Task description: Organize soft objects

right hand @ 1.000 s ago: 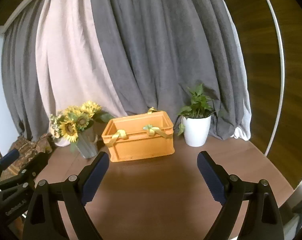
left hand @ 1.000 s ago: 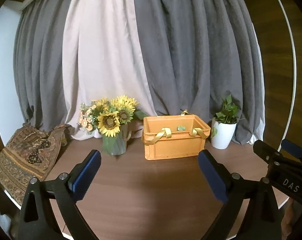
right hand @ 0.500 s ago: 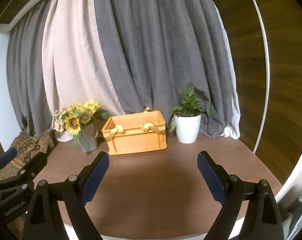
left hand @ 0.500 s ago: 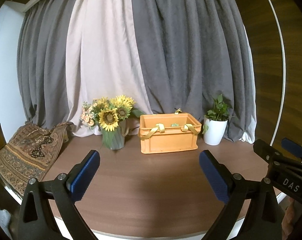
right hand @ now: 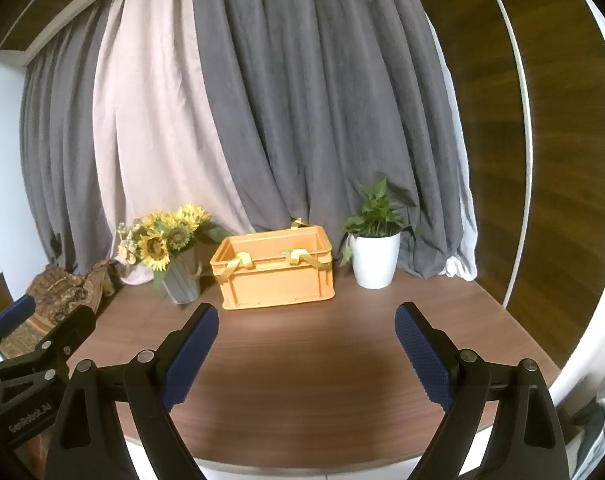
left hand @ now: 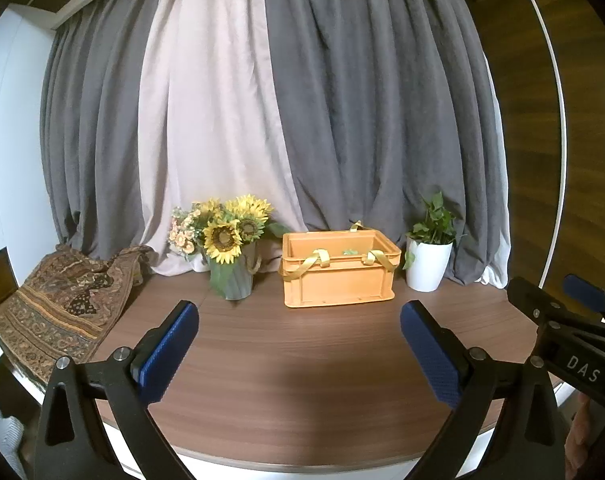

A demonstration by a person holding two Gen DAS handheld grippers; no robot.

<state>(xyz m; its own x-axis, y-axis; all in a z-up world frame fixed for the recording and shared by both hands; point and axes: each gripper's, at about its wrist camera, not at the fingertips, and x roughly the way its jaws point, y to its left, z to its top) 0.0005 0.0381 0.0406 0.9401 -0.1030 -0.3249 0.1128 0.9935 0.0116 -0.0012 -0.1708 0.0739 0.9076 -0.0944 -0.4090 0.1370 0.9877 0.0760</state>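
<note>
Left wrist view gives you the patterned cloth [left hand: 62, 304] spread at the lower left; the right wrist view shows only its bunched end. You hold the left gripper [left hand: 298, 344] and right gripper [right hand: 306, 344] wide apart and empty. Compared with a second ago, the orange crate [left hand: 338, 280] looks smaller and more wooden table [left hand: 302, 384] edge shows. Sunflower vase [left hand: 230, 256] and potted plant [left hand: 428, 256] flank the crate at mid-frame, with yellow ribbons [left hand: 316, 260] draped over its rim.

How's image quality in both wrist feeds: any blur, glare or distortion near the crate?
Left wrist: sharp, fisheye bows the table edge, orange crate evenly lit, no glare. Right wrist: crate sharp; wood wall at the rim smeared; soft shadow under the jaws.
</note>
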